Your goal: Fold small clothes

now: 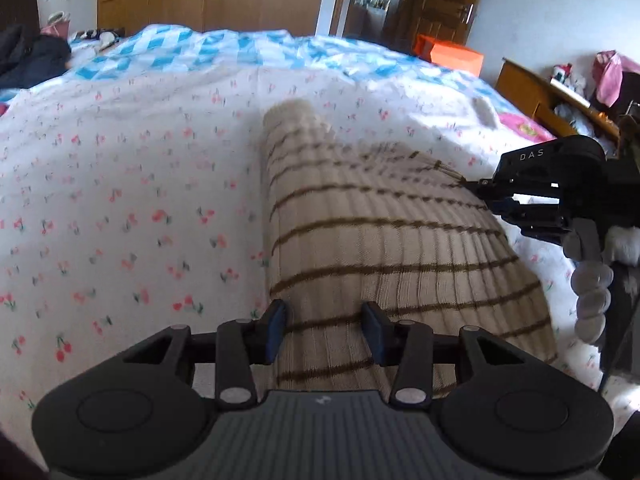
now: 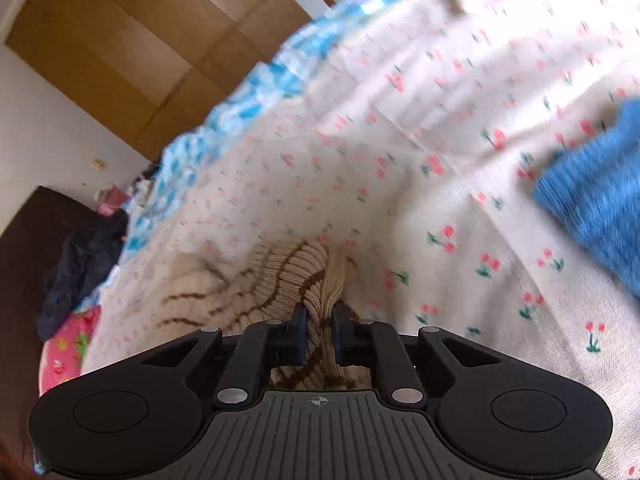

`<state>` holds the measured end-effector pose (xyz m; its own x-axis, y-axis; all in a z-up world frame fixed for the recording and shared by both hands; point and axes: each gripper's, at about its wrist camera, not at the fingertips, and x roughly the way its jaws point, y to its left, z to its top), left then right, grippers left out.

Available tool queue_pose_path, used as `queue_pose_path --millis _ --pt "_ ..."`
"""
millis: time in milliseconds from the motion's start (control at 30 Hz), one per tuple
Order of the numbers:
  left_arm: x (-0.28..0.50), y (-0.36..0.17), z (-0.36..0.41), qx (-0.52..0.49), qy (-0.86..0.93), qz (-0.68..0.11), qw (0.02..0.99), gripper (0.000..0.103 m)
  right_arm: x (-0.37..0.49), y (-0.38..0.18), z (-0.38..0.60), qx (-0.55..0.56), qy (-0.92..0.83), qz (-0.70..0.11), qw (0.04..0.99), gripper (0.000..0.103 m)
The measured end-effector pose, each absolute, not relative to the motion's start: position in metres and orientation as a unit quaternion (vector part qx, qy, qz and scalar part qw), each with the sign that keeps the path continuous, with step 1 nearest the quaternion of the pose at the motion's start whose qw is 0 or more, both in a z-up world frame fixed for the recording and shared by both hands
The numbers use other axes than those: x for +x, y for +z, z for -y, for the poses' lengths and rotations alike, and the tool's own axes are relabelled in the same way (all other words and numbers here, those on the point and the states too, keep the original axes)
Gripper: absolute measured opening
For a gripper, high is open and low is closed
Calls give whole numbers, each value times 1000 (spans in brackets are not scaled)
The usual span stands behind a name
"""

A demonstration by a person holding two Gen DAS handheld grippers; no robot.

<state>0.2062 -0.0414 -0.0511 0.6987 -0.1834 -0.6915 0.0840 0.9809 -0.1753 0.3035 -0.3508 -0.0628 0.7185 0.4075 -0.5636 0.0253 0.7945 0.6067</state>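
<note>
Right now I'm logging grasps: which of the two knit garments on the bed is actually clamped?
The beige brown-striped knit: the right gripper is shut on its bunched edge. The blue knit lies apart, untouched, on the floral sheet.

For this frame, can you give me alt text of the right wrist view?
The right tool is shut on a bunched edge of a beige knit garment with brown stripes, lifting it off a white bedspread printed with small cherries. A blue knit piece lies at the right edge; wooden wardrobes stand behind the bed.
</note>
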Motion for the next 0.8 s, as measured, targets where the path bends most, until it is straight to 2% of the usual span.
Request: queue_pose_path --millis 67,200,367,433,533,600,700,800 --pt "209 -45 44 -46 -69 -365 927 48 310 -70 349 299 93 -368 875 12" --pt "226 -62 47 -36 -49 -383 922 66 316 -88 341 288 71 -377 877 12" --pt "217 -63 36 -67 -53 -385 919 66 310 -80 341 273 70 -362 888 12" --pt "213 -61 32 -75 -52 -384 919 65 306 -74 339 265 65 -359 893 19" --pt "209 -60 28 -81 -52 -382 919 65 294 -47 334 225 44 -316 920 21" --pt "208 -60 29 -82 -54 -376 921 65 295 -29 328 207 48 -294 932 30" --pt "207 -64 34 -72 -59 -366 926 65 311 -16 295 180 118 -306 927 30" --pt "208 -68 30 -84 -64 -364 925 65 333 -34 243 142 179 -361 904 29"
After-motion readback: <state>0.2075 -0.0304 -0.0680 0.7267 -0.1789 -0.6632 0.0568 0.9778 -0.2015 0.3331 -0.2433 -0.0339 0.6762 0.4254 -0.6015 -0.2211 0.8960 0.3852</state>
